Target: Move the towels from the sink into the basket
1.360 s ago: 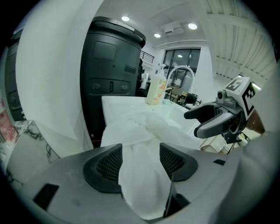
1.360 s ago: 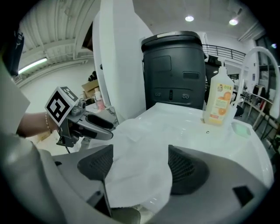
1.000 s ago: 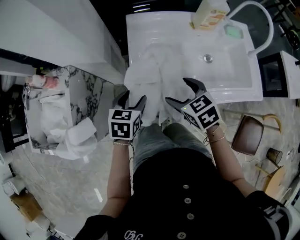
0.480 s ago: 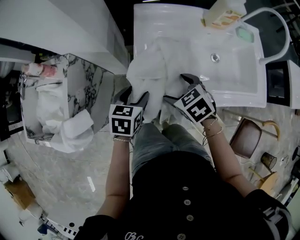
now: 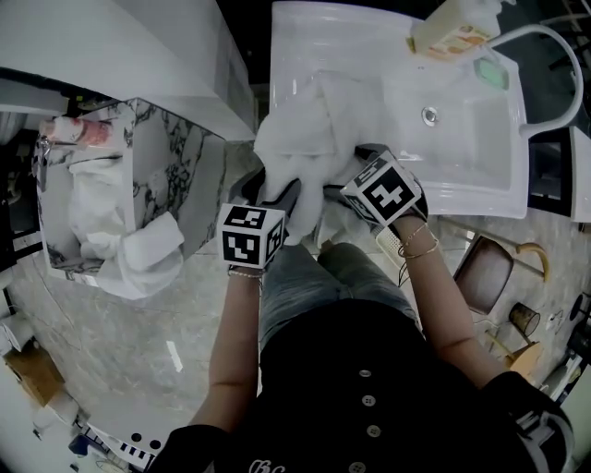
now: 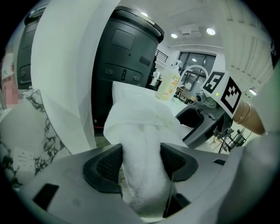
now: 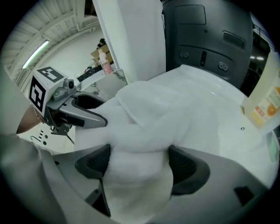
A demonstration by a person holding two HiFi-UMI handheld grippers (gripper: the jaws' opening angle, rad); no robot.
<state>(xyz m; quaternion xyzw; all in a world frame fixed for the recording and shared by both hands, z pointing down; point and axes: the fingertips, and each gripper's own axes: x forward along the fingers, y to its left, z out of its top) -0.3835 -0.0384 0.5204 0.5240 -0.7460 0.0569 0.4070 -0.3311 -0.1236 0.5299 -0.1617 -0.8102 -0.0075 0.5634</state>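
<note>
Both grippers have hold of the same white towel [image 5: 300,139], which sits bunched at the near left part of the sink [image 5: 462,129] and spills over its near rim toward the person. The left gripper [image 5: 271,192] pinches a thick fold at the towel's near left side. In the left gripper view its jaws press in on a roll of cloth [image 6: 140,127] that fills the gap between them (the jaws are only as far apart as the cloth keeps them). The right gripper [image 5: 343,175] grips the towel just to the right, close beside the left one. In the right gripper view the dark pads [image 7: 188,168] are set wider apart, closed on a broad bunch of towel [image 7: 153,113]. The basket [image 5: 185,175], with marble-patterned walls, stands to the left of the sink, well apart from the grippers. It already holds white towels [image 5: 102,212], and one of them [image 5: 148,254] hangs over its near edge. At the far right of the sink stand a soap bottle [image 5: 452,28] and a curved white tap [image 5: 554,55].
</note>
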